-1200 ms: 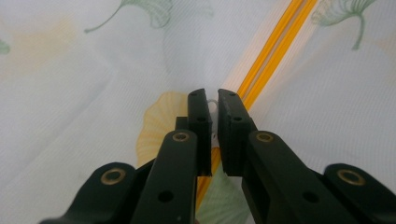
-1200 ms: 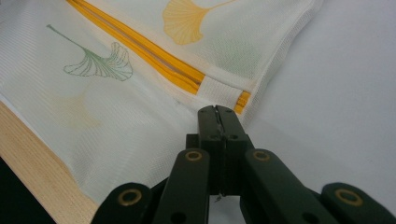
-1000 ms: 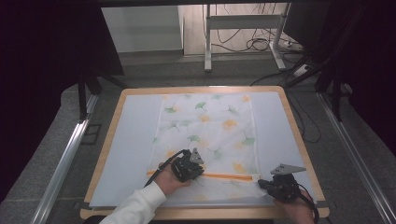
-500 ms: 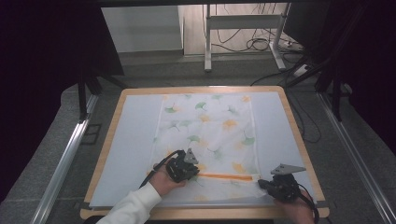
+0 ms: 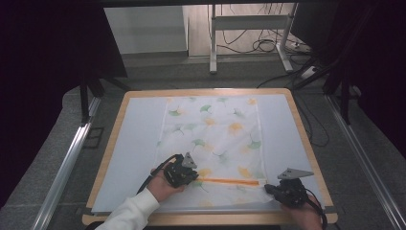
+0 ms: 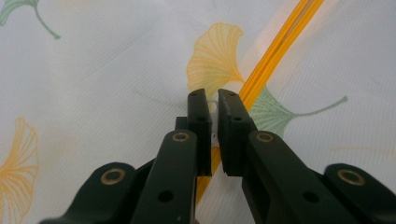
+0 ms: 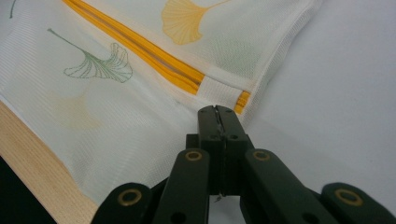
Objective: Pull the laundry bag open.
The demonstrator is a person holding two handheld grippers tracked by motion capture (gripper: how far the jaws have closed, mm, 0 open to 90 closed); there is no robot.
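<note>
A white mesh bag printed with ginkgo leaves lies flat on the table. An orange zipper runs across its near end. My left gripper sits at the zipper's left end. In the left gripper view its jaws stand almost together, shut on a small white zipper pull over the orange zipper. My right gripper is at the zipper's right end. Its jaws are pressed together on the bag's edge, just below the zipper's end.
A white sheet covers the wooden table, whose rim shows along the near side. A cable trails from each gripper. Metal rails flank the table, and a stand with cables is on the floor behind it.
My left gripper has slid a little to the left along the zipper, so slightly more orange shows. The right gripper has kept still.
</note>
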